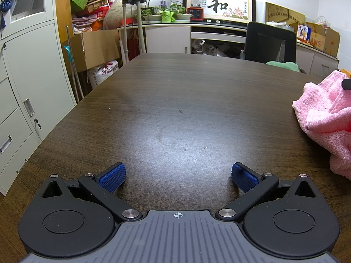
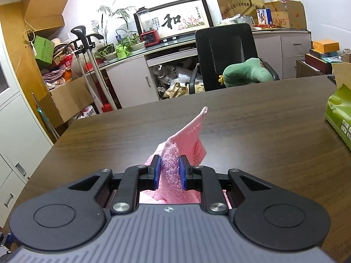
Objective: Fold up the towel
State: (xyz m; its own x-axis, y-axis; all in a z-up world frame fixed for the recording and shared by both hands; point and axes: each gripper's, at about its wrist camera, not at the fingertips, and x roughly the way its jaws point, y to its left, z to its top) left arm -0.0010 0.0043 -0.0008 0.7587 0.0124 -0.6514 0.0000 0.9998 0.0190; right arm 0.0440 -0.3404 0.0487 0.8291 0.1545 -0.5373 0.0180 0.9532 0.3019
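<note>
A fluffy pink towel (image 1: 326,118) lies bunched up at the right edge of the left wrist view, on the dark wooden table (image 1: 175,100). My left gripper (image 1: 178,176) is open and empty, low over the table, well left of the towel. My right gripper (image 2: 170,171) is shut on the pink towel (image 2: 186,135); a corner with its care label sticks up past the fingers. The rest of the towel hangs below the gripper, mostly hidden. A dark bit of the right gripper (image 1: 346,83) shows against the towel in the left wrist view.
A black office chair (image 2: 226,52) with a green plush toy (image 2: 245,72) stands at the table's far side. A green packet (image 2: 340,118) lies on the table at the right. Grey cabinets (image 1: 28,83) stand on the left, cluttered counters behind.
</note>
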